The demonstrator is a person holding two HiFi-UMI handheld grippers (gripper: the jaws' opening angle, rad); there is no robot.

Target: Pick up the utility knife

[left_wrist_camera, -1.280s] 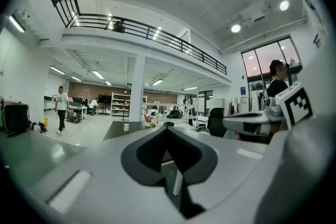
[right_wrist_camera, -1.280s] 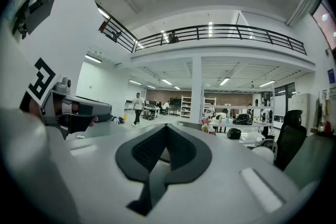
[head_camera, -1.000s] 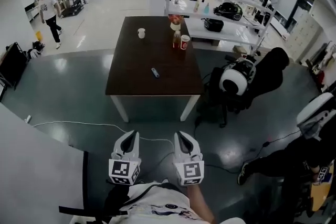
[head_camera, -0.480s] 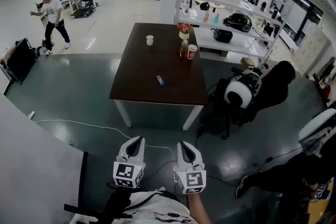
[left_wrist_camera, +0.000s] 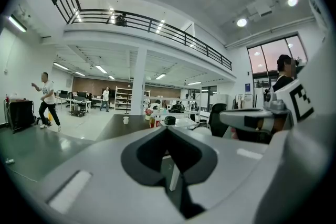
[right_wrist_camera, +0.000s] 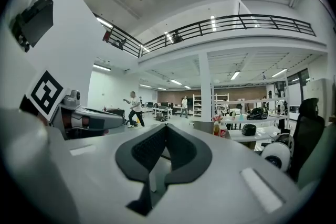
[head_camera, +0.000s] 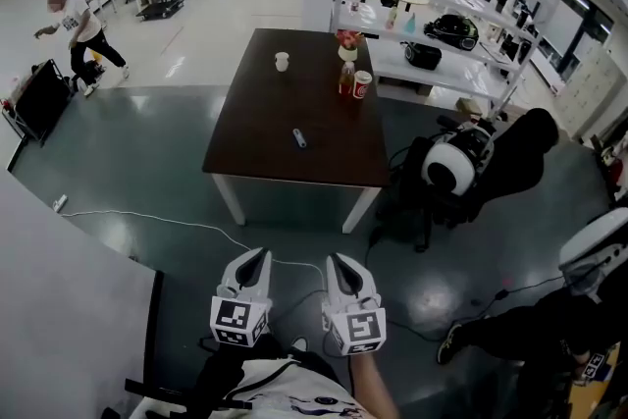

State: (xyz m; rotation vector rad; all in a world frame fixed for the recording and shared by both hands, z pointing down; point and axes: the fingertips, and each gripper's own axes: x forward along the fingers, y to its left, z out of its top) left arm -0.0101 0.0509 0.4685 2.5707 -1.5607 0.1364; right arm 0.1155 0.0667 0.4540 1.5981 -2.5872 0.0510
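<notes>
The utility knife [head_camera: 299,138], a small blue-grey handle, lies near the middle of the dark brown table [head_camera: 260,128], well ahead of me across the grey floor. My left gripper [head_camera: 255,259] and right gripper [head_camera: 340,262] are side by side at the bottom of the head view, pointing at the table and far short of it. Both are shut with nothing between the pads. In the left gripper view the left gripper [left_wrist_camera: 168,129] has its dark pads together, as does the right gripper [right_wrist_camera: 166,127] in the right gripper view. The knife does not show in either gripper view.
On the table's far end stand a white cup [head_camera: 283,61], a bottle [head_camera: 345,78] and a red can [head_camera: 362,84]. White shelving [head_camera: 432,10] runs behind it on the right, with a black chair [head_camera: 491,157] beside the table. A cable [head_camera: 147,220] crosses the floor. A person [head_camera: 77,26] walks at far left.
The table has grown slightly larger in the head view and shifted a little right. Both grippers stay shut, side by side. The person at the far left has kept walking.
</notes>
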